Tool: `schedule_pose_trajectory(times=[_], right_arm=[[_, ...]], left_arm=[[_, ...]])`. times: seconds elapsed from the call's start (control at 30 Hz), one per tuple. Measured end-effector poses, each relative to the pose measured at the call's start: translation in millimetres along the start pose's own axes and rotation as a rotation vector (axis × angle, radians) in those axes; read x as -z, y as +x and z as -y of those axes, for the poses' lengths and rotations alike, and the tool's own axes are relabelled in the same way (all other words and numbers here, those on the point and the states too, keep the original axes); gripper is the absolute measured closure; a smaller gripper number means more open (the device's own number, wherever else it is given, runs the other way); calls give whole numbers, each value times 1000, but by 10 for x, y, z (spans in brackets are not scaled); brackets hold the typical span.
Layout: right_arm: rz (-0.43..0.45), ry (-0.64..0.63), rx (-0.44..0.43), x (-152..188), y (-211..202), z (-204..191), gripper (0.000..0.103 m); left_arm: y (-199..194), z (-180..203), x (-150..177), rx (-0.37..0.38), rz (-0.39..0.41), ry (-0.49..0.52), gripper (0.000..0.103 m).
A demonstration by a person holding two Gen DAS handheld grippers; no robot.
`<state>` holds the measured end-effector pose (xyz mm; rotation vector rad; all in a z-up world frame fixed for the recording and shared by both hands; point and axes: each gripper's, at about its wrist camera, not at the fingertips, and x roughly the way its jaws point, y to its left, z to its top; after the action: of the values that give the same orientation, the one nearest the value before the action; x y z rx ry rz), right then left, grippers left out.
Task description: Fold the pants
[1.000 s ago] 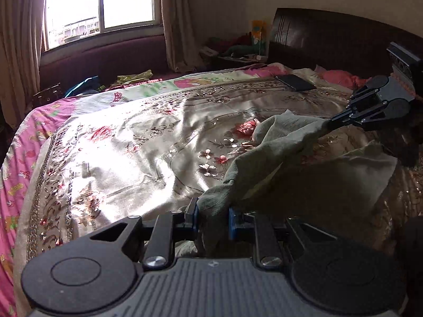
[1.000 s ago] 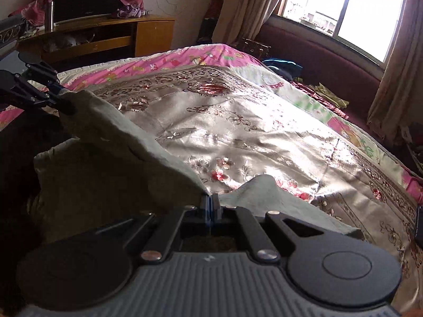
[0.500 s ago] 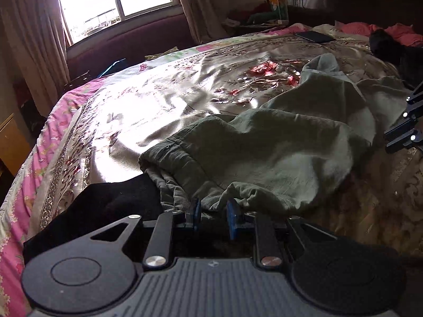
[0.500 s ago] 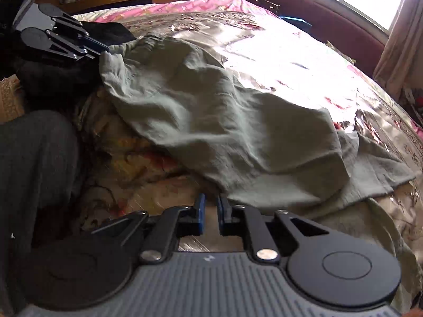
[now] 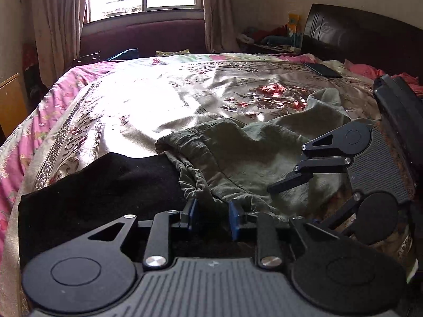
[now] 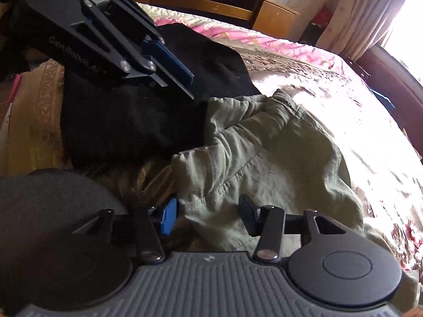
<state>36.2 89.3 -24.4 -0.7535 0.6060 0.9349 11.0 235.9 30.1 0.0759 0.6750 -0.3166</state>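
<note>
A black cloth (image 5: 100, 185) lies on the left of the bed (image 5: 158, 100), touching the green pants (image 5: 238, 155), which lie crumpled in the middle. The left gripper (image 5: 210, 218) has just been opening; a bunched edge of the pants sits between its fingers, but I cannot tell if they press it. The right gripper (image 6: 208, 212) has just been opening too, and its fingers stand apart over the pants without pinching them.
</note>
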Motion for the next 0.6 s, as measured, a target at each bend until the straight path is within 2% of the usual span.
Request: schedule_pose_trajectory(times=[0.03, 0.07, 0.1, 0.13, 0.23, 0.33, 0.43, 0.5, 0.57, 0.6], right_arm=[[5, 10, 37, -18, 14, 24, 56], [10, 30, 53, -30, 14, 57, 62], [10, 76, 40, -47, 1, 130, 87], [3, 160, 5, -66, -15, 235, 98], [47, 450, -86, -95, -181, 614, 99], [152, 628, -87, -182, -464, 995, 99], [336, 832, -36, -275, -848, 1509, 99], [383, 824, 8, -380, -931, 1618, 99], [357, 753, 36, -493, -831, 1490, 99], [310, 707, 3, -553, -647, 1342, 99]], left_arm=[[2, -6, -7, 7, 1, -3, 62], [-2, -11, -9, 13, 4, -5, 62], [-4, -15, -15, 16, 7, -5, 62], [-9, -22, -24, 18, 12, -3, 62], [-30, -20, -58, 23, 31, 4, 61], [-36, 14, -96, 34, 46, 35, 61], [61, 67, -103, 49, 42, 67, 57], [188, 83, -54, 71, 15, 55, 56], [291, 99, 40, 51, -25, 59, 56], [317, 96, 99, 41, -41, 59, 56]])
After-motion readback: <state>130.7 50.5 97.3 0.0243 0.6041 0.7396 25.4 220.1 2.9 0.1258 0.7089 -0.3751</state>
